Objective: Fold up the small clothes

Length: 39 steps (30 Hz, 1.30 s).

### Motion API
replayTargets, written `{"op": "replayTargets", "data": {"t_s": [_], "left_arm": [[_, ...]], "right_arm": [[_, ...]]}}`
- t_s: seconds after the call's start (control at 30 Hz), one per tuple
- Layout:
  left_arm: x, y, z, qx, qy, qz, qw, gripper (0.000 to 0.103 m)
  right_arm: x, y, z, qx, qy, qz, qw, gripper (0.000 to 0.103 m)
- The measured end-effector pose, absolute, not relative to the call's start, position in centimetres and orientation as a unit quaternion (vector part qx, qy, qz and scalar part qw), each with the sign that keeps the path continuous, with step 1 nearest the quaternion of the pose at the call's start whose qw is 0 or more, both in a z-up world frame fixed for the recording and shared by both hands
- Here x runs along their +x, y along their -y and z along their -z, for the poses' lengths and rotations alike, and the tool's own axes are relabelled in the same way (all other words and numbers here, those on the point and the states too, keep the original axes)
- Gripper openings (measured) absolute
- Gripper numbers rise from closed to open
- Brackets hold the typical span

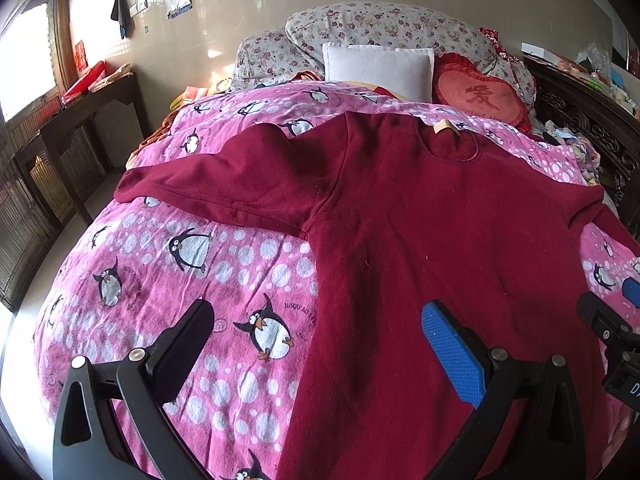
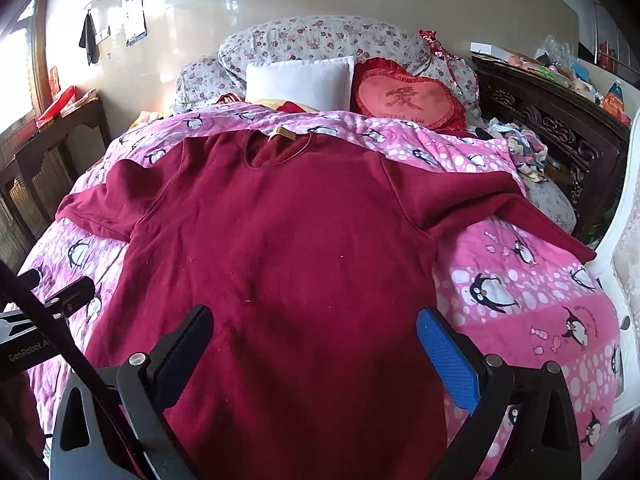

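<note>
Overhead, a dark red long-sleeved knit top [image 2: 288, 248] lies spread flat, front up, on a bed's pink penguin-print quilt [image 1: 168, 264], its collar toward the floral pillows [image 1: 376, 28] and its hem nearest both claws, so its long axis runs straight away from them. The left claw [image 1: 320, 344] hangs wide and empty over the top's left side edge, one finger above quilt, the other above cloth. The right claw [image 2: 316, 344] hangs equally wide and empty over the lower body, nearer the garment's middle. Only the left view shows the left sleeve [image 1: 208, 184] fully outstretched; only the right view shows the right sleeve [image 2: 500, 216] trailing to the bed's far edge.
</note>
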State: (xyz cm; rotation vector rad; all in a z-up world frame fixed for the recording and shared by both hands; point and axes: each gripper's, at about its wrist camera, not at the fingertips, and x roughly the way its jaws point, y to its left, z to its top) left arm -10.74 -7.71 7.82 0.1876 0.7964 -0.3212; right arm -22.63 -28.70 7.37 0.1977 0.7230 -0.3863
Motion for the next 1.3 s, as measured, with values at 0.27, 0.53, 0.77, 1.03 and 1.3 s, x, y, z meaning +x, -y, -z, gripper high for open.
{"op": "replayTargets", "data": {"t_s": [0.27, 0.53, 0.77, 1.03, 1.3], "left_arm": [[-7.9, 6.3, -7.6, 0.064, -0.401, 0.145, 0.902, 0.103], [-1.3, -0.5, -8.1, -0.015, -0.422, 0.114, 0.900, 0.103], [7.8, -10.3, -7.4, -0.161, -0.428, 0.042, 0.889, 0.103], [16.4, -15.0, -3.8, -0.272, -0.467, 0.021, 0.841, 0.103], [20.1, -14.5, -1.4, -0.276, -0.470, 0.005, 0.839, 0.016]], "right_arm": [[-20.5, 28.8, -6.7, 0.091, -0.362, 0.179, 0.910, 0.103], [-16.5, 29.3, -5.9, 0.089, -0.378, 0.166, 0.907, 0.103], [-14.1, 29.0, -5.7, 0.093, -0.379, 0.151, 0.908, 0.103], [-11.4, 28.5, -5.0, 0.083, -0.388, 0.135, 0.908, 0.103], [-10.2, 28.3, -4.4, 0.082, -0.394, 0.122, 0.907, 0.103]]}}
